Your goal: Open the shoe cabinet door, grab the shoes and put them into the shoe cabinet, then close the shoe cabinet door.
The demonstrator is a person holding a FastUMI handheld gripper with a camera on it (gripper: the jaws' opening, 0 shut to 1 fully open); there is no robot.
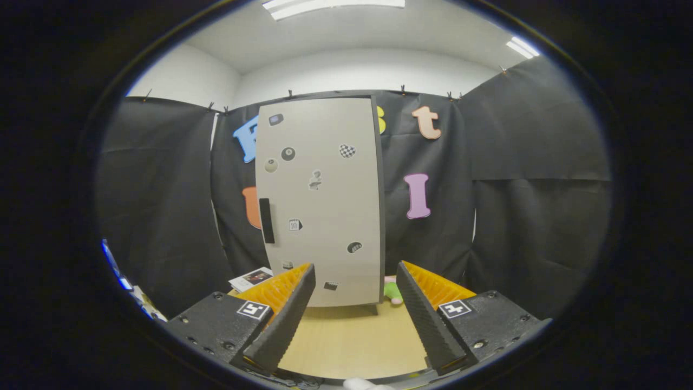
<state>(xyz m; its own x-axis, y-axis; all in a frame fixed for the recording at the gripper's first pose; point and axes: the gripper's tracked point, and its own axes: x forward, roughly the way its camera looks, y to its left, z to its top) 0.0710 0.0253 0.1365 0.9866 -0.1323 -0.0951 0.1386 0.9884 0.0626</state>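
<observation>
My gripper (354,284) stands open, its two fingers spread well apart with nothing between them but bare tabletop. The wooden table (352,341) runs forward from under the fingers. At 12 o'clock, just beyond the fingertips, the shoe cabinet (322,200) stands upright on the table, a tall pale box with a dark edge down its right side. Its door faces me and is shut, flush against the body. A dark vertical handle (265,220) sits on the door's left edge, about mid-height, at roughly 11 o'clock from my fingertips. Several small stickers (347,150) are scattered over the door face; their detail is too small to make out. At about 1 o'clock, low beside the cabinet's right foot and partly hidden behind my right finger, lies a green and pink item (393,291); I cannot tell whether it is one of the shoes. At 10 o'clock, beyond my left finger and to the left of the cabinet's base, a printed card or booklet (250,278) lies flat on the table. Black cloth (520,216) closes the booth behind and on both sides of the cabinet.
</observation>
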